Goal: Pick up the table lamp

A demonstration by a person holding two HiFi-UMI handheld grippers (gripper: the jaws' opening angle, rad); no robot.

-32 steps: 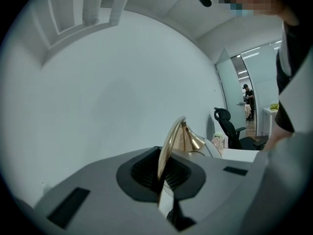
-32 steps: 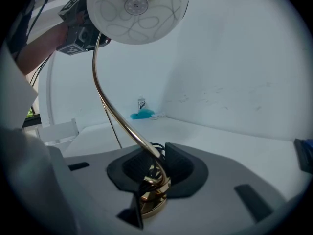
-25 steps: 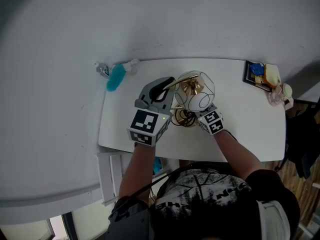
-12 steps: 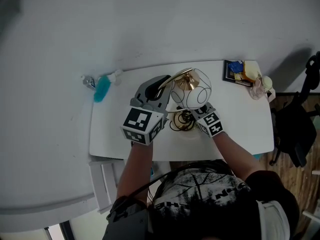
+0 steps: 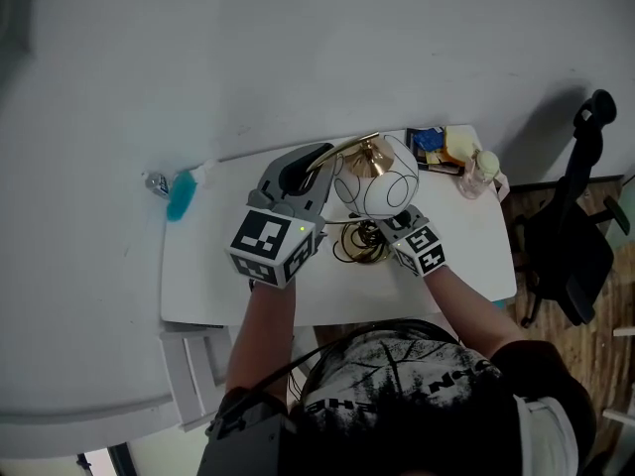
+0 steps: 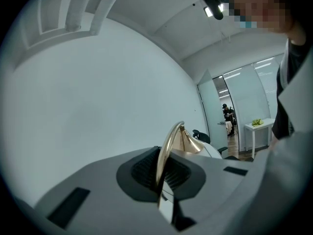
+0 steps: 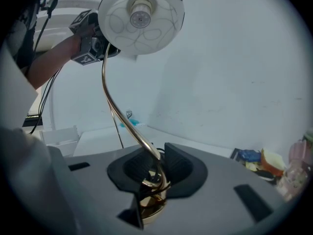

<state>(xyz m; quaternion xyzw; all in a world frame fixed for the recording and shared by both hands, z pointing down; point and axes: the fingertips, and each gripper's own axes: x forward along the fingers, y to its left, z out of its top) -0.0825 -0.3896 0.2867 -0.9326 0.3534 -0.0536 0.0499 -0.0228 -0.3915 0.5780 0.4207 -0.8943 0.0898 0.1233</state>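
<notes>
Over a white table (image 5: 198, 288), the left gripper (image 5: 314, 167) pinches the curved gold stem (image 6: 166, 146) of a white-globed table lamp (image 5: 383, 190), the right gripper (image 5: 383, 229) clasping its gold base (image 7: 149, 205).

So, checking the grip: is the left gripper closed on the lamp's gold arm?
Yes, the left gripper pinches the gold arm between its pads.

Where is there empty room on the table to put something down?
The table is bare on its left side, between the blue thing and the left gripper, and at the front right, past the right gripper. The middle, under the lamp, and the back right corner's clutter are crowded.
</notes>
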